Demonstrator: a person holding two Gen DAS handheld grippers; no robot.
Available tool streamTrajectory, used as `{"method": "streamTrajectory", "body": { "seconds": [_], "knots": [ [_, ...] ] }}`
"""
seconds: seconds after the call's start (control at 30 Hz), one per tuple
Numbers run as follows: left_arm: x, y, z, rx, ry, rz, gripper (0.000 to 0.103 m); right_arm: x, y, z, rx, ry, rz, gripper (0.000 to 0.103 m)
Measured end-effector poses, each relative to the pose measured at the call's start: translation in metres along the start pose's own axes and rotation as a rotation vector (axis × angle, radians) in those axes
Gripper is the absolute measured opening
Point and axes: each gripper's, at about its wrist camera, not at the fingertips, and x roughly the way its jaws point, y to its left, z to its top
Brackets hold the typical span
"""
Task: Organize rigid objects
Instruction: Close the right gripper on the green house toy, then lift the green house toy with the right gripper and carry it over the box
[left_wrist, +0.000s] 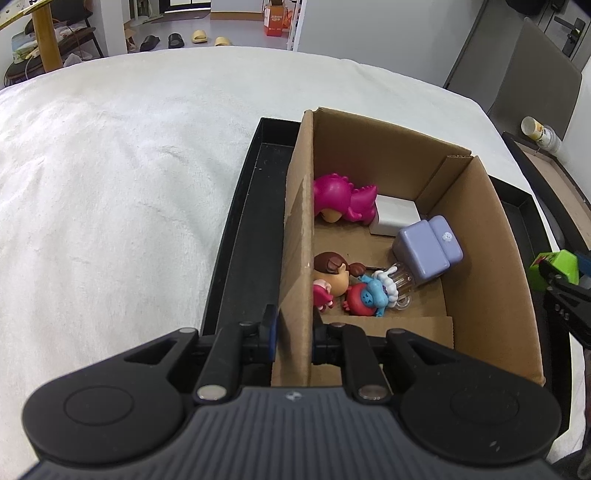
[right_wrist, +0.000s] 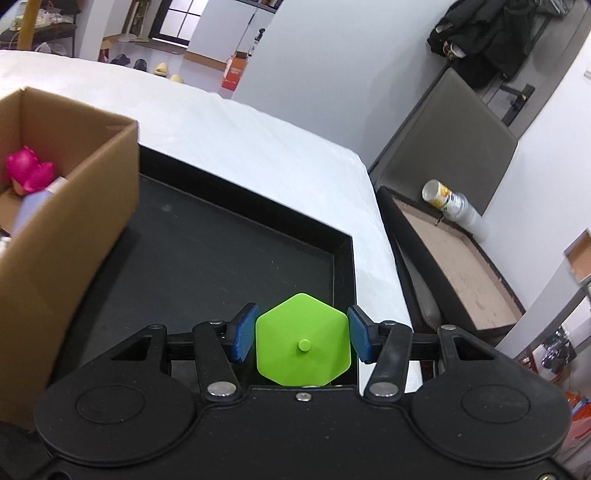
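Observation:
A cardboard box (left_wrist: 491, 236) stands in a black tray (left_wrist: 243, 236) on a white-covered table. My left gripper (left_wrist: 293, 328) is shut on the box's left wall, one finger on each side. Inside lie a magenta dinosaur (left_wrist: 347, 199), a small white box (left_wrist: 395, 216), a lilac block (left_wrist: 428, 247), a brown-haired figure (left_wrist: 332, 271) and a red-and-blue figure (left_wrist: 369, 299). In the right wrist view, my right gripper (right_wrist: 303, 332) is shut on a green hexagonal piece (right_wrist: 295, 354), held above the tray's bare floor (right_wrist: 221, 251), to the right of the box (right_wrist: 55, 258). The green piece (left_wrist: 554, 266) also shows at the right edge of the left wrist view.
White cloth (left_wrist: 129, 184) covers the table to the left of and beyond the tray. A grey chair (right_wrist: 454, 147) stands off the table's right edge, with a clear can (right_wrist: 450, 201) lying on its seat. Shoes and an orange carton are on the floor far behind.

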Motion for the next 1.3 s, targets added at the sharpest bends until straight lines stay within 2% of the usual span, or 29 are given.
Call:
{"method": "streamTrajectory", "body": {
  "seconds": [0.43, 0.6, 0.77, 0.87, 1.3],
  "knots": [
    [0.000, 0.002, 0.001, -0.014, 0.002, -0.012, 0.015, -0.049, -0.002, 0.039, -0.050, -0.087, 0.077, 0.051],
    [0.000, 0.003, 0.001, -0.026, 0.005, -0.022, 0.015, -0.070, 0.006, 0.053, -0.071, -0.138, 0.076, 0.051],
    [-0.001, 0.007, 0.002, -0.040, 0.009, -0.031, 0.016, -0.085, 0.015, 0.065, -0.064, -0.161, 0.112, 0.051],
    [-0.001, 0.007, 0.002, -0.042, 0.009, -0.033, 0.016, -0.088, 0.018, 0.071, -0.035, -0.159, 0.149, 0.051],
    [-0.001, 0.007, 0.002, -0.043, 0.012, -0.037, 0.016, -0.078, 0.006, 0.092, 0.234, -0.080, 0.402, 0.051]
  ]
}}
